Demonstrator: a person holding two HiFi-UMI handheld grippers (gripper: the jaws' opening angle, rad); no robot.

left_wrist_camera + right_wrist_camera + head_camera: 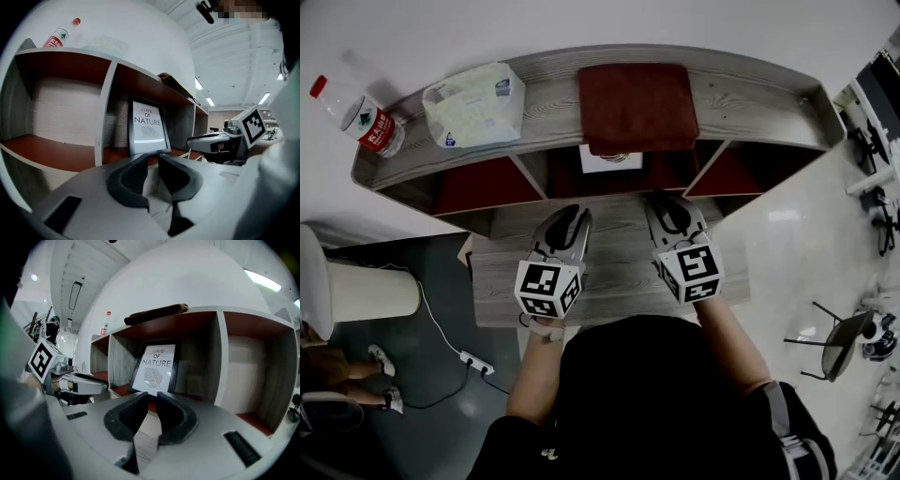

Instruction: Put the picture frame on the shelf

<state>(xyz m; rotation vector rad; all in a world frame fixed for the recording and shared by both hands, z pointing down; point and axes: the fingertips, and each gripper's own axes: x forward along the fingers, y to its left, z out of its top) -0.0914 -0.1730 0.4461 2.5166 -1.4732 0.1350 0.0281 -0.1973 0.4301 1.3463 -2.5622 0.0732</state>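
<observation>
The picture frame [156, 369] stands upright in the middle compartment of the shelf [759, 98], seemingly leaning on its back wall. The left gripper [568, 221] and right gripper [671, 212] hover over the bench [619, 272], jaws slightly apart and empty. The placing looks done, so the next move is probably just to draw both grippers clear.
</observation>
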